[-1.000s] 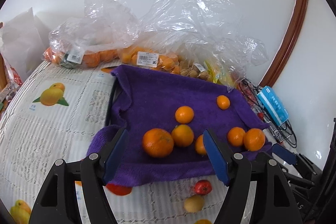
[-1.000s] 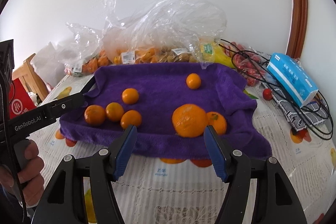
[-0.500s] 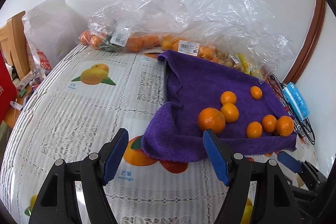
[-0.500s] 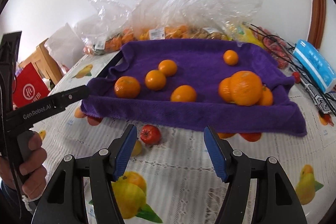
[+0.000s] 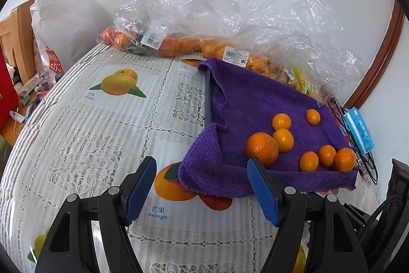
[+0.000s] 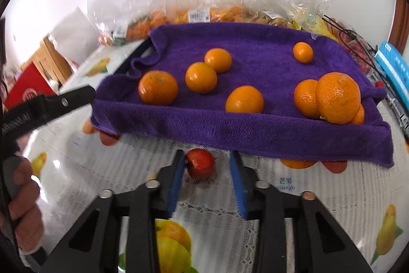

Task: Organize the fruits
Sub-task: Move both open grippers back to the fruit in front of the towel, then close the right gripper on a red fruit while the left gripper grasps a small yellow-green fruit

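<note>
Purple towel [image 6: 255, 134] holding oranges [image 6: 158, 90], right gripper [image 6: 207, 172] closing around red fruit [image 6: 200, 163], left gripper [image 5: 202, 186] spread.

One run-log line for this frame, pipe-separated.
left gripper: open, empty | right gripper: just closed around red fruit, touches left pad only | oranges on purple towel
</note>
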A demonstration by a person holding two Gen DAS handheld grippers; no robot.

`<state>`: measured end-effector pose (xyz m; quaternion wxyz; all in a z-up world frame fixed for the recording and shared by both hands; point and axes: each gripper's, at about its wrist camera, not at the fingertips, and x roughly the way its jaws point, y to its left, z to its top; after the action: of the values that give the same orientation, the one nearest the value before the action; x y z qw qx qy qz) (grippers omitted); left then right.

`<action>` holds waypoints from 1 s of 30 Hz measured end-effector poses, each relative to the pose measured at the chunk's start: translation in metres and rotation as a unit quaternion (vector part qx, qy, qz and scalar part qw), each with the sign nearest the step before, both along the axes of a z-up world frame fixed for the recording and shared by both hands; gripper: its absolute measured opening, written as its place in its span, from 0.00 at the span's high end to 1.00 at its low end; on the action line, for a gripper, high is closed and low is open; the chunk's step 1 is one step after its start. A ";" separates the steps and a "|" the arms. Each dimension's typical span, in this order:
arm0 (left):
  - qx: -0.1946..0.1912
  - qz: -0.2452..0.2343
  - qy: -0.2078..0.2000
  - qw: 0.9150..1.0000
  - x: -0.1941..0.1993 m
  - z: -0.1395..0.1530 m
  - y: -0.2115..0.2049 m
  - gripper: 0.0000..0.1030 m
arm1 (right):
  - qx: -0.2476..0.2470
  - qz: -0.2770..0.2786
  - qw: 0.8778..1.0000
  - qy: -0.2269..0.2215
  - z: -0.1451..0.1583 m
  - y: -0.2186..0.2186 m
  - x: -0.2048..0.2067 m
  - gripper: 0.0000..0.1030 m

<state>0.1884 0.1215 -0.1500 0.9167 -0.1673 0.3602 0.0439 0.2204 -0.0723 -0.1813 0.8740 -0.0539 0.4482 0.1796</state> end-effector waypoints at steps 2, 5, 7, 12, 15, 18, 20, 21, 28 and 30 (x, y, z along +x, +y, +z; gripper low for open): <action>0.000 0.000 0.000 1.000 0.000 0.000 0.000 0.30 | -0.005 0.000 1.000 -0.003 -0.001 -0.002 -0.001 0.72; -0.001 -0.003 -0.001 1.000 0.000 -0.001 0.000 0.30 | -0.001 -0.004 1.000 -0.004 -0.002 -0.006 -0.001 0.75; 0.002 -0.004 0.000 1.000 0.000 -0.001 -0.001 0.30 | -0.004 -0.003 1.000 -0.003 -0.002 -0.006 -0.001 0.75; 0.006 -0.008 0.003 1.000 0.001 -0.003 -0.003 0.30 | -0.016 0.005 1.000 -0.011 -0.003 -0.007 -0.008 0.75; 0.011 -0.013 0.004 1.000 0.001 -0.004 -0.007 0.30 | -0.021 0.004 1.000 -0.014 -0.002 -0.012 -0.013 0.75; 0.020 -0.020 0.004 1.000 0.002 -0.005 -0.013 0.30 | -0.019 -0.002 1.000 -0.013 -0.001 -0.019 -0.016 0.75; 0.027 -0.026 0.005 0.999 0.001 -0.006 -0.017 0.30 | -0.014 -0.008 1.000 -0.011 0.001 -0.028 -0.019 0.75; 0.029 -0.030 0.005 0.999 0.001 -0.006 -0.019 0.30 | -0.010 -0.012 1.000 -0.010 0.002 -0.032 -0.020 0.75; 0.013 -0.087 0.010 0.996 -0.005 -0.012 -0.035 0.30 | -0.002 -0.041 0.999 -0.019 0.012 -0.067 -0.032 0.75; -0.007 -0.119 0.000 0.993 -0.009 -0.011 -0.041 0.30 | 0.000 -0.050 0.998 -0.023 0.014 -0.077 -0.035 0.75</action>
<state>0.1789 0.0810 -0.1613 0.9141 -0.1300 0.3780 -0.0680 0.1854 -0.1489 -0.1675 0.8919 -0.0355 0.4304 0.1342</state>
